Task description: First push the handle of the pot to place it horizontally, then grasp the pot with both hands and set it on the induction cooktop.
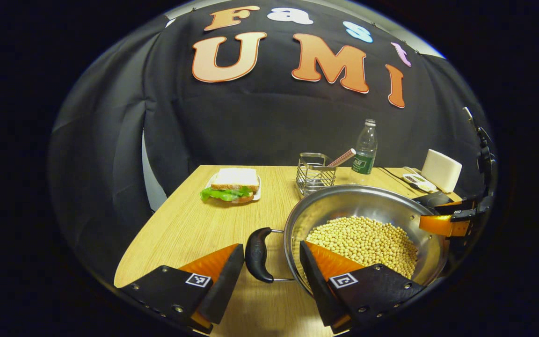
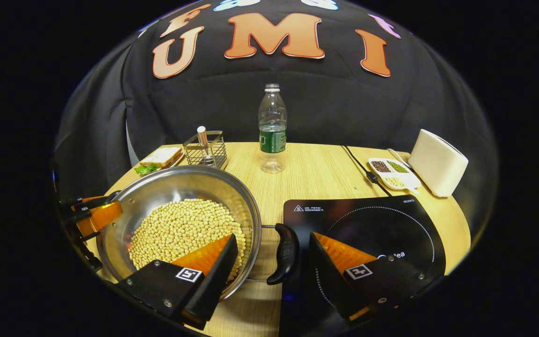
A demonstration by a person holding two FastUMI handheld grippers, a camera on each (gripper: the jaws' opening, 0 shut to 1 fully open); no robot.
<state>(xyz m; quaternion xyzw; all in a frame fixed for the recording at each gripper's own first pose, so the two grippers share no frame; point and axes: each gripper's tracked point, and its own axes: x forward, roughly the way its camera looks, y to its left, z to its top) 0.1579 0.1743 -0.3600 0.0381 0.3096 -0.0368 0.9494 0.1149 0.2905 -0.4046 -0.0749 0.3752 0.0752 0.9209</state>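
1. In the left gripper view, my left gripper (image 1: 272,262) has its fingers spread apart, one on each side of the pot's left handle (image 1: 258,255). The handle lies level between them, and I cannot tell whether either finger touches it.
2. The inner finger of that gripper reaches over the rim of the pot (image 1: 367,206), above the soybeans (image 1: 363,243) that fill the bottom.
3. In the right gripper view, my right gripper (image 2: 273,255) is also spread open, straddling the pot's right handle (image 2: 286,252), which lies level too. One finger hangs over the soybeans (image 2: 180,231) inside the pot (image 2: 180,182); the other hangs over the induction cooktop (image 2: 367,224).
4. The pot sits on the wooden table (image 2: 316,173), just beside the induction cooktop on its left, with the right handle close to the cooktop's edge. It is not yet on the cooktop.
5. Each view catches the other gripper at the pot's far side: the right one (image 1: 452,222) in the left gripper view, the left one (image 2: 94,215) in the right gripper view.
6. Farther back on the table stand a water bottle (image 2: 272,128), a wire basket (image 2: 206,150) with a stick-like thing in it, a sandwich (image 1: 232,185) on a plate, a white toaster (image 2: 438,161) and a small dish of beans (image 2: 393,171).
7. A black cord (image 2: 360,168) runs across the table toward the cooktop.
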